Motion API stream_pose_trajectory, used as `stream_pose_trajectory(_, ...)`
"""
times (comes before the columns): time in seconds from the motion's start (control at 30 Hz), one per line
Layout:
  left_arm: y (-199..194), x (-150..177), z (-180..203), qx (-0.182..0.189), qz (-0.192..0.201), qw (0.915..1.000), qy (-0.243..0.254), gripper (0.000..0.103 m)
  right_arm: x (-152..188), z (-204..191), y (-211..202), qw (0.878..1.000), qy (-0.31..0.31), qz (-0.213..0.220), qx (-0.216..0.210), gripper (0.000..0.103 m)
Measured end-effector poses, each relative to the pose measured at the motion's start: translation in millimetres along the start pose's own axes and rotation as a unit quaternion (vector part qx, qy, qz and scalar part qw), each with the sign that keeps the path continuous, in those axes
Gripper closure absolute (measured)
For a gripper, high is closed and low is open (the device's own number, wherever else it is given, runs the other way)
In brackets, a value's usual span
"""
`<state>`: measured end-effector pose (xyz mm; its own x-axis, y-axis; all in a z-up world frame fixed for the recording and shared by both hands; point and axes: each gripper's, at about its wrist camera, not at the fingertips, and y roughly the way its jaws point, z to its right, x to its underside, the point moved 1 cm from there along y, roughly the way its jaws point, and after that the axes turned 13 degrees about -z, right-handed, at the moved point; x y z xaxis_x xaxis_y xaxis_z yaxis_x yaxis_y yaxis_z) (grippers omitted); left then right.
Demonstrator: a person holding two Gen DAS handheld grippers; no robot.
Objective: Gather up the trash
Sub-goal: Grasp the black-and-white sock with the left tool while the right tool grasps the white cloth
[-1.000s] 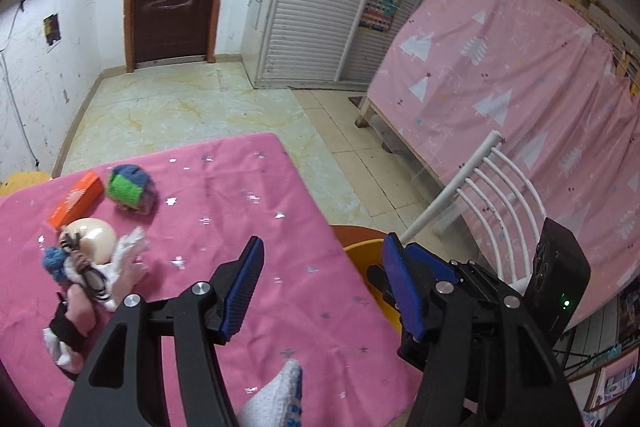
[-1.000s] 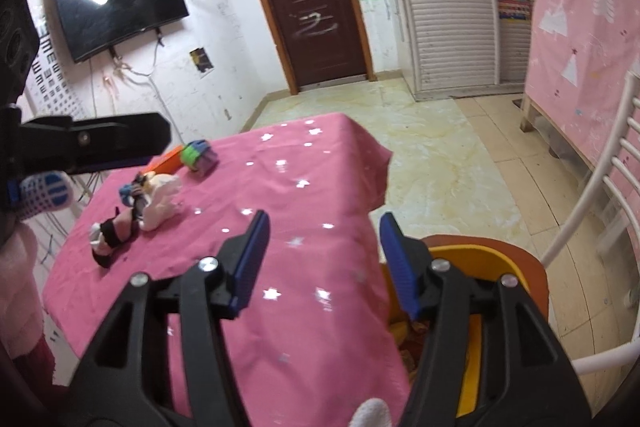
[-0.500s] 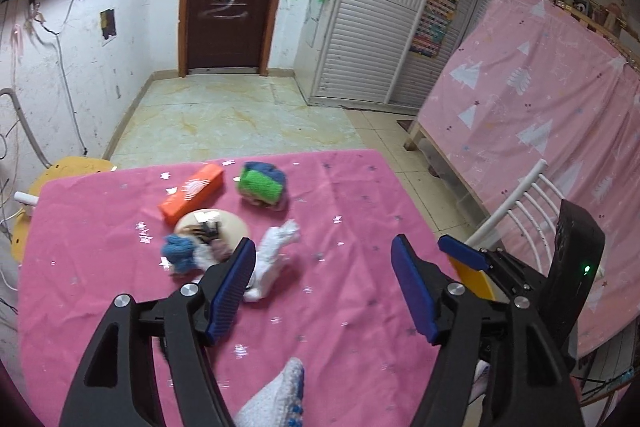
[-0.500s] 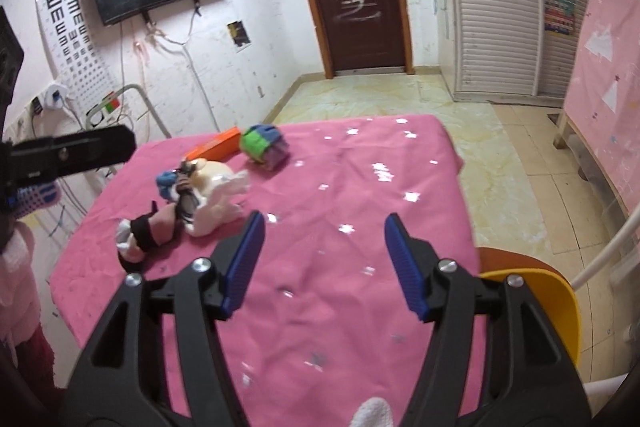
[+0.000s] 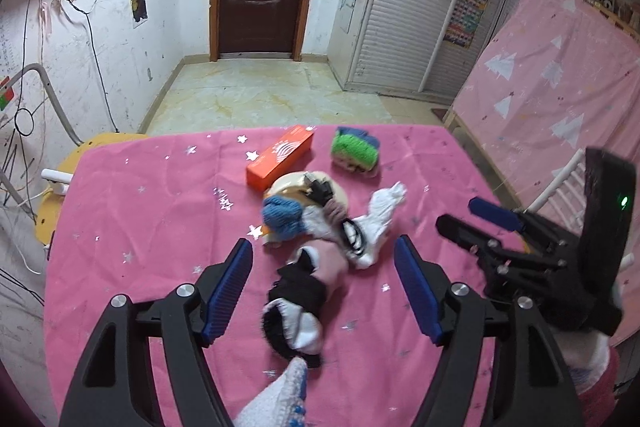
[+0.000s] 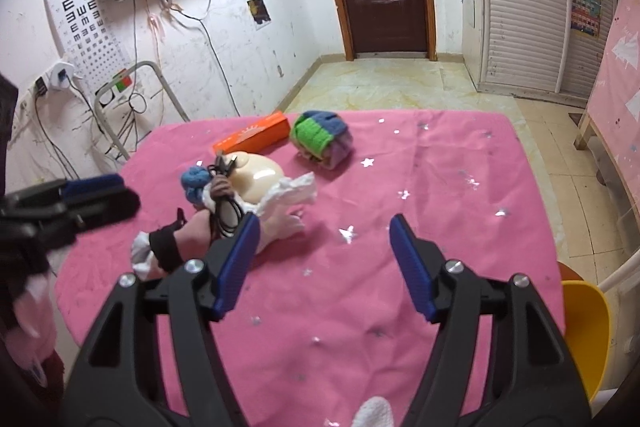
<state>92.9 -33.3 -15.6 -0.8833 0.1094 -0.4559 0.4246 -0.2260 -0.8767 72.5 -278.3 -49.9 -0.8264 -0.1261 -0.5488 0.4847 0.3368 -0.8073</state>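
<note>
Your left gripper [image 5: 323, 291] wide open, empty, black-and-white sock [image 5: 298, 311] lying between its fingers, likely first grab. Your right gripper [image 6: 322, 265] also spread wide, holding nothing, over bare pink cloth [image 6: 400, 227]. Just ahead: white tissue [image 5: 382, 219], black cable [image 5: 352, 233], blue knit ball [image 5: 282, 217]. Further: orange box [image 5: 280, 155], green-blue roll [image 5: 354, 149]. Yellow bin [image 6: 584, 331] to right gripper's right, off table, probable drop point.
</note>
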Motion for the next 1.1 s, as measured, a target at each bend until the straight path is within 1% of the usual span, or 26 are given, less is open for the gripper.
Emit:
stream_pose_trajectory(0.13, 13, 6, -6, 0.0, -0.017, 0.9998, 0.009, 0.038, -6, -7, 9, 1.0, 0.004, -0.006, 0.001, 0.038)
stream_pose_trajectory(0.3, 33, 13, -7, -0.014, -0.036, 0.9988, 0.028, 0.038, -13, -9, 20, 1.0, 0.018, -0.013, -0.002, 0.038)
stream_pose_trajectory(0.43, 44, 15, -8, -0.022, -0.045, 0.998, 0.039, 0.038, -19, -12, 29, 0.999, 0.026, -0.021, -0.012, 0.038)
stream_pose_trajectory(0.5, 48, 16, -9, -0.02, -0.048, 0.9979, 0.04, 0.038, -21, -15, 35, 0.999, 0.026, -0.026, -0.014, 0.038)
stream_pose_trajectory(0.57, 51, 16, -11, -0.016, -0.05, 0.9978, 0.042, 0.042, -24, -18, 41, 0.999, 0.028, -0.03, -0.017, 0.038)
stream_pose_trajectory(0.63, 55, 17, -14, -0.01, -0.055, 0.9976, 0.042, 0.056, -27, -19, 46, 0.999, 0.031, -0.035, -0.02, 0.038)
stream_pose_trajectory(0.73, 59, 17, -15, 0.005, -0.061, 0.9972, 0.042, 0.068, -31, -21, 55, 0.998, 0.035, -0.044, -0.024, 0.038)
stream_pose_trajectory(0.77, 59, 17, -15, 0.01, -0.061, 0.9971, 0.043, 0.069, -33, -21, 57, 0.998, 0.038, -0.047, -0.024, 0.038)
stream_pose_trajectory(0.83, 60, 19, -14, 0.007, -0.058, 0.9971, 0.049, 0.072, -34, -19, 62, 0.997, 0.044, -0.053, -0.027, 0.038)
stream_pose_trajectory(0.9, 60, 20, -14, 0.007, -0.055, 0.9972, 0.049, 0.072, -34, -17, 66, 0.996, 0.051, -0.058, -0.035, 0.039)
stream_pose_trajectory(0.93, 60, 20, -14, 0.01, -0.055, 0.9973, 0.047, 0.072, -34, -16, 67, 0.996, 0.054, -0.06, -0.04, 0.05)
stream_pose_trajectory(0.97, 60, 20, -15, 0.012, -0.055, 0.9974, 0.046, 0.072, -34, -14, 69, 0.995, 0.056, -0.062, -0.045, 0.055)
stream_pose_trajectory(1.03, 61, 20, -17, 0.018, -0.055, 0.9974, 0.042, 0.072, -33, -12, 72, 0.994, 0.062, -0.069, -0.058, 0.072)
stream_pose_trajectory(1.07, 61, 21, -19, 0.019, -0.055, 0.9974, 0.042, 0.072, -32, -11, 74, 0.993, 0.061, -0.072, -0.064, 0.076)
stream_pose_trajectory(1.1, 60, 21, -19, 0.019, -0.055, 0.9975, 0.042, 0.072, -31, -12, 74, 0.993, 0.059, -0.074, -0.067, 0.084)
